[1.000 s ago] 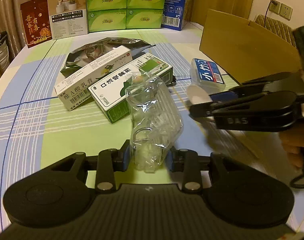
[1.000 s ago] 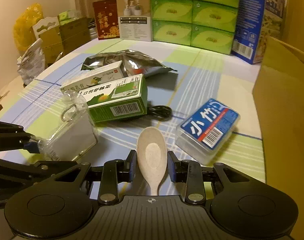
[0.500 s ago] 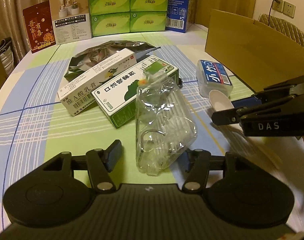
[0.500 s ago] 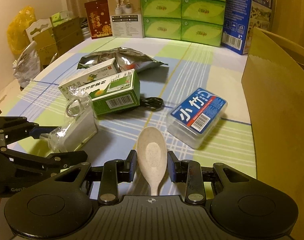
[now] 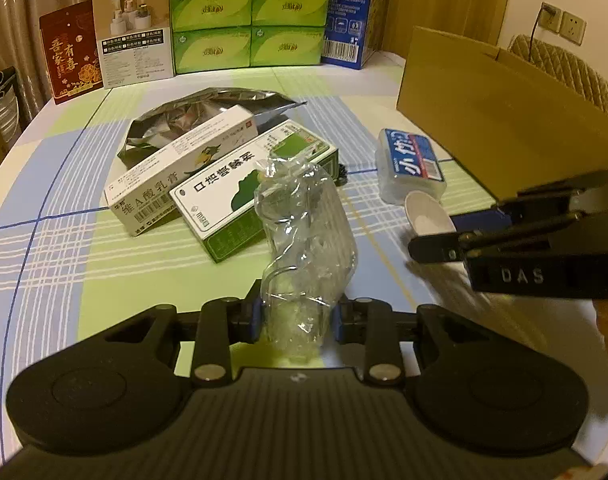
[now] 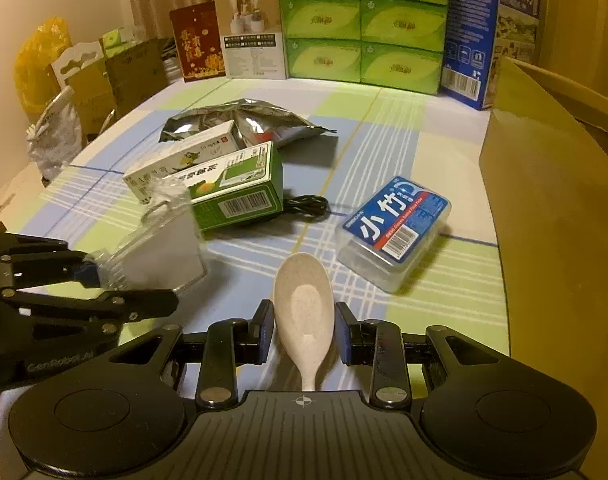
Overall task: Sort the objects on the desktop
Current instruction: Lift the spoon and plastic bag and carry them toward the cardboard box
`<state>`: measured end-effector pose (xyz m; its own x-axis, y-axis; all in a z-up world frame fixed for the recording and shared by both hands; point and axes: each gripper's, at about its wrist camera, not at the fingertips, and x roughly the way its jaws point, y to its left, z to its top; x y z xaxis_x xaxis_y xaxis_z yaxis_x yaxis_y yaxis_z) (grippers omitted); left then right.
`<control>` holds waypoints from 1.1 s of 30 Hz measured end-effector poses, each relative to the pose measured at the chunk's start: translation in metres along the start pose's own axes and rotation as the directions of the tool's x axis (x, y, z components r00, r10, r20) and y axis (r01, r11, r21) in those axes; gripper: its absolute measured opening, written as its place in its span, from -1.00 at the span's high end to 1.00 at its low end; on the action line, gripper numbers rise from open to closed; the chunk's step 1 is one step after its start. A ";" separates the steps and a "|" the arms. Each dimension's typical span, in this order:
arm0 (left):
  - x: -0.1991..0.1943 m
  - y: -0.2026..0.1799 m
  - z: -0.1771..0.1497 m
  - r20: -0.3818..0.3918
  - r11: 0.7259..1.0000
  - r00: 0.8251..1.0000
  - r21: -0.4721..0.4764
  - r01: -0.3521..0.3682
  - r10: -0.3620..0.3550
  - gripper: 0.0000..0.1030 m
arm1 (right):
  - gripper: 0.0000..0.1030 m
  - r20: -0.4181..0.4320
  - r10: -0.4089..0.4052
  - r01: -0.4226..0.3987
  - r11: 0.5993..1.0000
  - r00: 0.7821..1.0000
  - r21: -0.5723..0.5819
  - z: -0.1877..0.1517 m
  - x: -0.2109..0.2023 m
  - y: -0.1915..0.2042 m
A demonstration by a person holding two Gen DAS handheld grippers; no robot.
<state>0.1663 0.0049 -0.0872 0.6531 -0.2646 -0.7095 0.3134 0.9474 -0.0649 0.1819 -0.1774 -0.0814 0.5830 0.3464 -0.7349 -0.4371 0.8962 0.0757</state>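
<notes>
My left gripper (image 5: 297, 316) is shut on the lower end of a crumpled clear plastic pack (image 5: 304, 232), which sticks out forward over the checked tablecloth. In the right wrist view the same pack (image 6: 163, 248) hangs from the left gripper (image 6: 119, 280) at the left edge. The right gripper (image 6: 304, 328) is shut on a pale speckled spoon (image 6: 304, 292), bowl pointing forward and facing up. From the left wrist view the right gripper (image 5: 452, 228) reaches in from the right, with the spoon (image 5: 428, 216) at its tip.
On the cloth lie a green medicine box (image 5: 255, 184), a white carton (image 5: 183, 164), a silver foil bag (image 5: 199, 116), a blue-labelled clear box (image 5: 412, 160) and a black cable (image 6: 304, 206). An open cardboard box (image 5: 504, 120) stands at the right. Tissue boxes (image 5: 247, 12) line the back edge.
Half a second ago the left gripper stood wide open around the clear pack; now it has closed on it again. The right gripper keeps its hold on the spoon, little moved.
</notes>
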 end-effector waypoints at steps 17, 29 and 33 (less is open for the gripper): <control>-0.013 -0.006 0.005 0.040 0.999 0.998 -0.017 0.040 -0.039 0.50 | 0.44 0.069 -0.007 0.003 0.998 0.998 0.061 0.001 -0.033 -0.001; -0.025 -0.011 0.011 0.076 0.998 0.996 -0.019 0.054 -0.052 0.50 | 0.44 0.106 -0.007 -0.002 0.996 0.994 0.087 0.004 -0.046 -0.002; -0.029 -0.011 0.014 0.088 0.998 0.995 -0.023 0.051 -0.048 0.50 | 0.44 0.117 -0.009 -0.002 0.996 0.993 0.094 0.005 -0.049 -0.003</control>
<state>0.1536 -0.0004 -0.0562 0.6955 -0.3250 -0.6408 0.3303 0.9366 -0.1166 0.1575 -0.1955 -0.0422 0.6633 0.3684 -0.6514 -0.3722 0.9175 0.1400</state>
